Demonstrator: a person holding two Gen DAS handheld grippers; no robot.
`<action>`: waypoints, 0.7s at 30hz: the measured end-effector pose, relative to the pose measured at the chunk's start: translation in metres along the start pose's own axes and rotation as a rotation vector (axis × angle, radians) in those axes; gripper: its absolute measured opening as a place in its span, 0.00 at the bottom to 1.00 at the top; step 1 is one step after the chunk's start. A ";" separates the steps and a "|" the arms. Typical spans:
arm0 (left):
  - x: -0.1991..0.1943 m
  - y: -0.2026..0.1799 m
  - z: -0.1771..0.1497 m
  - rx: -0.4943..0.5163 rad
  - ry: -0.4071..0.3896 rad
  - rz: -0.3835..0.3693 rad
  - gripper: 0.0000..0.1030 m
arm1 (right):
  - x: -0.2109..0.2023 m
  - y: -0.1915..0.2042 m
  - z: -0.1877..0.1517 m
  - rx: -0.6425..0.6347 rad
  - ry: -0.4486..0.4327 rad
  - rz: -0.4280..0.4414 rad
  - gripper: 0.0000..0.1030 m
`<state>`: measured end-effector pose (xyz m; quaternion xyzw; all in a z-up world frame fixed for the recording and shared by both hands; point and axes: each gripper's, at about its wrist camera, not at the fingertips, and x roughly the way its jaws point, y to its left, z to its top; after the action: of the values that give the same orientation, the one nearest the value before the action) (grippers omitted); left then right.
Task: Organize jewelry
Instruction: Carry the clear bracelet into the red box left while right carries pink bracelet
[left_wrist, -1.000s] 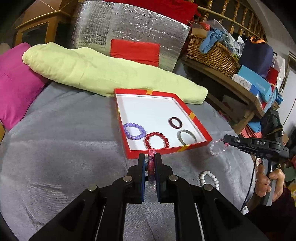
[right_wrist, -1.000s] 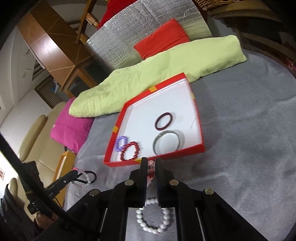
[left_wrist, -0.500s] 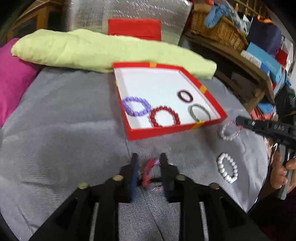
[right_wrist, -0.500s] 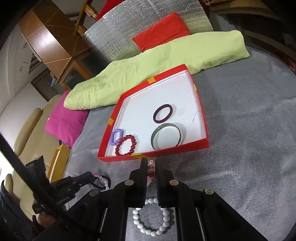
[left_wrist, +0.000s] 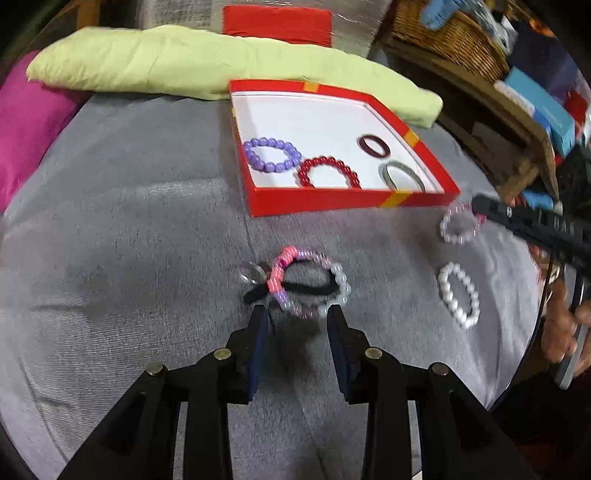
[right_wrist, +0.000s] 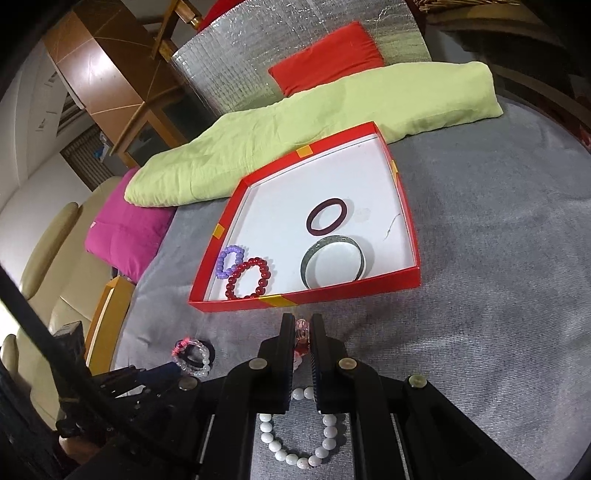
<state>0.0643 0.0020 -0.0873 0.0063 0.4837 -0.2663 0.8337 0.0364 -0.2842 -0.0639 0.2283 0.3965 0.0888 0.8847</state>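
Observation:
A red box (left_wrist: 321, 203) (right_wrist: 306, 297) with a white floor holds a purple bead bracelet (left_wrist: 272, 154), a red bead bracelet (left_wrist: 328, 172), a dark bangle (left_wrist: 373, 144) and a grey-green bangle (left_wrist: 402, 177). My left gripper (left_wrist: 297, 317) is open just behind a pink, purple and clear bead bracelet with a black band (left_wrist: 303, 282) lying on the grey cloth; this bracelet also shows in the right wrist view (right_wrist: 194, 354). My right gripper (right_wrist: 300, 326) is shut on a clear pink bead bracelet (right_wrist: 301, 334), which hangs from its tip in the left wrist view (left_wrist: 460, 225). A white bead bracelet (left_wrist: 458, 295) (right_wrist: 299, 439) lies under it.
A yellow-green pillow (left_wrist: 184, 62) lies behind the box, with a magenta cushion (left_wrist: 26, 118) at the left. A silver padded bag with a red pocket (right_wrist: 295, 62) stands at the back. A wicker basket (left_wrist: 450, 40) and boxes sit on a wooden bench at the right.
My left gripper has opened and let go of the pink and purple bracelet, which now lies flat on the cloth. My right gripper stays shut on the clear pink bracelet.

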 end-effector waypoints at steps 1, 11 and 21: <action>-0.001 0.002 0.001 -0.015 -0.008 -0.008 0.33 | 0.001 0.001 0.000 -0.004 0.001 0.000 0.08; 0.014 -0.006 0.009 -0.002 -0.019 -0.005 0.07 | 0.004 0.002 0.000 -0.017 0.005 -0.008 0.08; -0.029 -0.036 0.016 0.098 -0.168 -0.111 0.07 | -0.010 0.002 0.007 0.001 -0.077 0.059 0.08</action>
<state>0.0502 -0.0202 -0.0463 -0.0023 0.3980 -0.3348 0.8541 0.0350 -0.2881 -0.0522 0.2436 0.3555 0.1057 0.8962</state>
